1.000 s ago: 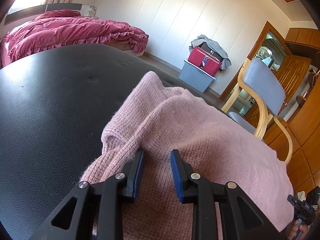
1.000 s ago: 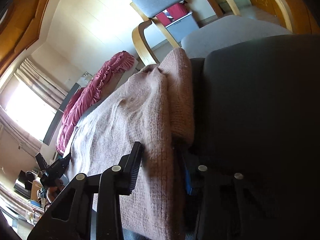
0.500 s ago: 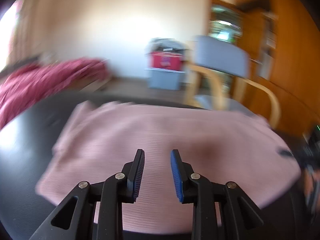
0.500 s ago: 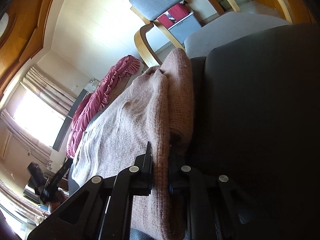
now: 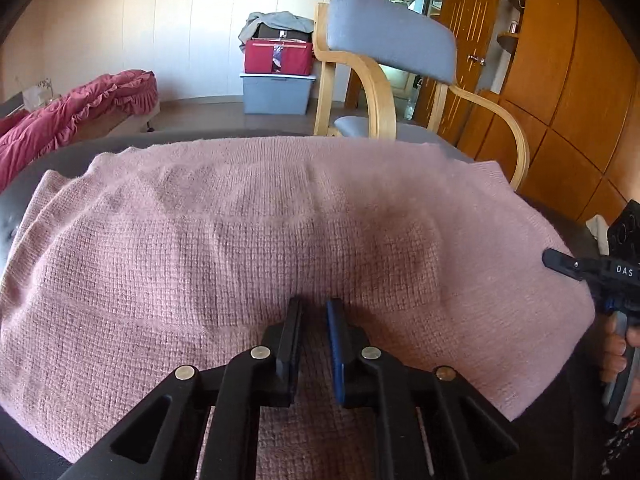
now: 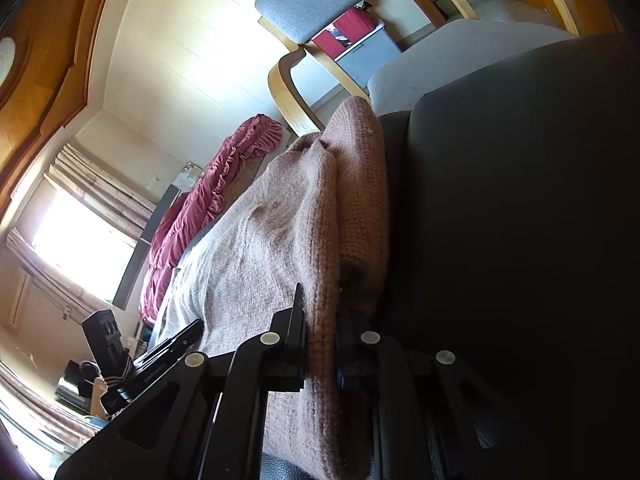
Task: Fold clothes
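Garment: pink knitted sweater (image 5: 280,240), folded, spread flat across the black leather-look worktop (image 6: 520,240); its near edge faces the left gripper.
Left gripper: black two-finger left gripper (image 5: 315,312), level, aimed forward low over the sweater's near-centre area. Fingers (image 5: 294,332) stand a narrow gap apart, knit visible between them; tips touch or hang just above the fabric, which of the two cannot be told.
Right gripper: black two-finger right gripper (image 6: 320,320), rolled onto its side at the sweater's right-hand edge. Fingers (image 6: 298,320) are clamped on the folded edge of the sweater, the thick knit sandwiched between them.
Hand: a hand (image 5: 618,354) grips the right gripper's handle at the worktop's right end.
Surroundings: grey-cushioned bentwood armchair (image 5: 392,48) beyond the worktop; crimson ruffled bedspread (image 5: 72,116) at far left.
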{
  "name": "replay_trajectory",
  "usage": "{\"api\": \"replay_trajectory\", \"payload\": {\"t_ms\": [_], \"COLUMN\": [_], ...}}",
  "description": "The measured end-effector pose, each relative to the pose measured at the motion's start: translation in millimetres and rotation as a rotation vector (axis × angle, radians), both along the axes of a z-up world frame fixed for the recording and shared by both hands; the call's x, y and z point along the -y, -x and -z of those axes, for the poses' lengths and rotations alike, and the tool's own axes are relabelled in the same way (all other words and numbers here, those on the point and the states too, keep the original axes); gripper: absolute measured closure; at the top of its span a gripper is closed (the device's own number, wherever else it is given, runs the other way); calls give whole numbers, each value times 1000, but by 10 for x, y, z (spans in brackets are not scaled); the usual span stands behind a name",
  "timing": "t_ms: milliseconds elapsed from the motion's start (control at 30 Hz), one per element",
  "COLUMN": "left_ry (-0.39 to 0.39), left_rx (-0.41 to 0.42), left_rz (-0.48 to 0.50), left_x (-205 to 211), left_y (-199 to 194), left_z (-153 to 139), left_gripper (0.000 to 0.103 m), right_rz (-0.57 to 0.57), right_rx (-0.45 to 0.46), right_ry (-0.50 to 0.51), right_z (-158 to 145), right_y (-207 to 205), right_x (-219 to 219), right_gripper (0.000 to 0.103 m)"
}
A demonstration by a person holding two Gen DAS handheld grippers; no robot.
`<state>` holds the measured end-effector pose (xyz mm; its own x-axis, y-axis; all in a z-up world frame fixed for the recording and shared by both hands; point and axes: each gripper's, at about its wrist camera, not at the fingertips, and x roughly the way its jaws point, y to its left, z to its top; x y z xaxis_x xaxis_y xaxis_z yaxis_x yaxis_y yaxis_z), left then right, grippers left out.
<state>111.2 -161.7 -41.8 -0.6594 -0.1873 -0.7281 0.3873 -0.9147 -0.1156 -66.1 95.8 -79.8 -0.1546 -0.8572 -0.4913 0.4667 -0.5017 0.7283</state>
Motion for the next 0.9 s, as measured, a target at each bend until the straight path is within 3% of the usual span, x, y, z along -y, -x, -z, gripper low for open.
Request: {"api": "replay_trajectory", "payload": {"t_ms": [133,433,500,633,733,833,900], "left_ry": [54,10,-9,-122,-87,-70,-127], "left_rx": [18,-2,-10,-73,-120,-112,-127], "left_rz": [-2,-2,0,17,0,-19,-36], "left_x": [-106,18,63,204,291,449,590], "left_y": [22,-58,-83,-328,-653,-943,-1051], "left_z": [-9,-8,-9,-107,-211,-197,-150], "left_gripper": [92,91,91,90,90,86,86], "right_rz": [4,-61,-86,-138,-178,-214,-240], "right_rx": [67,162,158,143,131,120,114], "right_ry": [73,258,263,255,249,239,216], "right_z": [8,-340,-491,-802,-1036,-1249,-1321], "right_y": [6,-147,-222,-383,-504,-623,-720], "right_x": [-51,139,314,717,1020,1317,1568], "right_gripper": [94,96,96,97,97,97,97]}}
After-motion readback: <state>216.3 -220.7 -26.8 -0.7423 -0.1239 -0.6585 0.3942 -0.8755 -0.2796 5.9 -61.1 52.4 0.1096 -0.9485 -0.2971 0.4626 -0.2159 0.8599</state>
